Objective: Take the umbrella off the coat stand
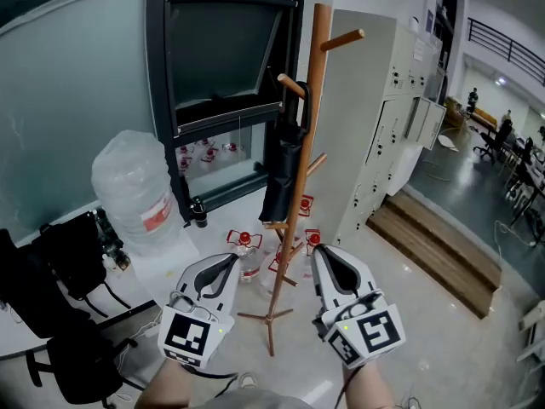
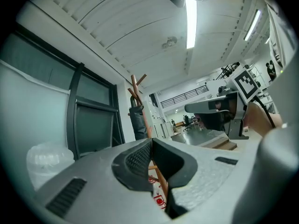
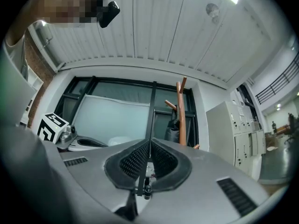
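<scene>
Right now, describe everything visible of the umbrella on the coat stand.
The umbrella is black and folded shut, fabric loosely gathered. It hangs nearly upright by its top end from an upper peg of the wooden coat stand, on the pole's window side, its bottom near a lower peg. Only the stand touches it.

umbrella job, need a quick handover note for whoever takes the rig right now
Left gripper: shut, empty, short of the stand.
Right gripper: shut, empty, also short of it.
Umbrella: black, folded, hanging from a peg on the coat stand by the window.
Done: nothing; the umbrella is untouched.
Left: open a gripper, reach in, grip the umbrella, lift it off the peg. Mind the bottles at the stand's foot.
</scene>
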`<state>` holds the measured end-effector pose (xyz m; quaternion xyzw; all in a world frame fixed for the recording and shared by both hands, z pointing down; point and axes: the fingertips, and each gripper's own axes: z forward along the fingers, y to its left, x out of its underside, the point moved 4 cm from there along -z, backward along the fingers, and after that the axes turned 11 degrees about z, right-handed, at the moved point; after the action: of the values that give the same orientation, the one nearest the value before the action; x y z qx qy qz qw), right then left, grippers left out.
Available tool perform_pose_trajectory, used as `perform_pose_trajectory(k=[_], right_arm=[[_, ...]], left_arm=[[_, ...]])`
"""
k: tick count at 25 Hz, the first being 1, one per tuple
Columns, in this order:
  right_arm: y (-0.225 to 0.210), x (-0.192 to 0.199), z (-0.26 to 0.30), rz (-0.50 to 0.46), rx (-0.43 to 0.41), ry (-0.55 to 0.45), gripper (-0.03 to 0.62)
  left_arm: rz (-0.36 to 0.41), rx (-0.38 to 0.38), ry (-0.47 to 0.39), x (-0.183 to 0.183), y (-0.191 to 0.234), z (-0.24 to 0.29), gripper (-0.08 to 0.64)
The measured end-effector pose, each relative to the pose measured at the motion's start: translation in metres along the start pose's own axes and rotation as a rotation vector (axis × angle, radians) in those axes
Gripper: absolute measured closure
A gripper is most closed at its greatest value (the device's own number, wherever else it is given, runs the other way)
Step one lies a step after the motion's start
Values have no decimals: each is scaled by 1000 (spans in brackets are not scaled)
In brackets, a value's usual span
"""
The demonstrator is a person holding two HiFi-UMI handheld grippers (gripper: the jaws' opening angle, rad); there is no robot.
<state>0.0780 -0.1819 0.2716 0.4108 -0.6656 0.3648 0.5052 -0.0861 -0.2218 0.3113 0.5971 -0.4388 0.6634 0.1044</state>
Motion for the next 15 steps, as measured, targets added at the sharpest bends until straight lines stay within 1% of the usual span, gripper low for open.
perform_pose_trajectory(k=[4,8,15], right_arm=[[-11,0,25,5,28,-7,580],[-17,2,43,-16,33,-3,580],[-35,-1,60,-3,18,-10,580]], left_arm=[[1,44,-22,10,17,22,551],[-24,71,-42,18,25,37,551],[-43,72,-44,22,32,60,551]])
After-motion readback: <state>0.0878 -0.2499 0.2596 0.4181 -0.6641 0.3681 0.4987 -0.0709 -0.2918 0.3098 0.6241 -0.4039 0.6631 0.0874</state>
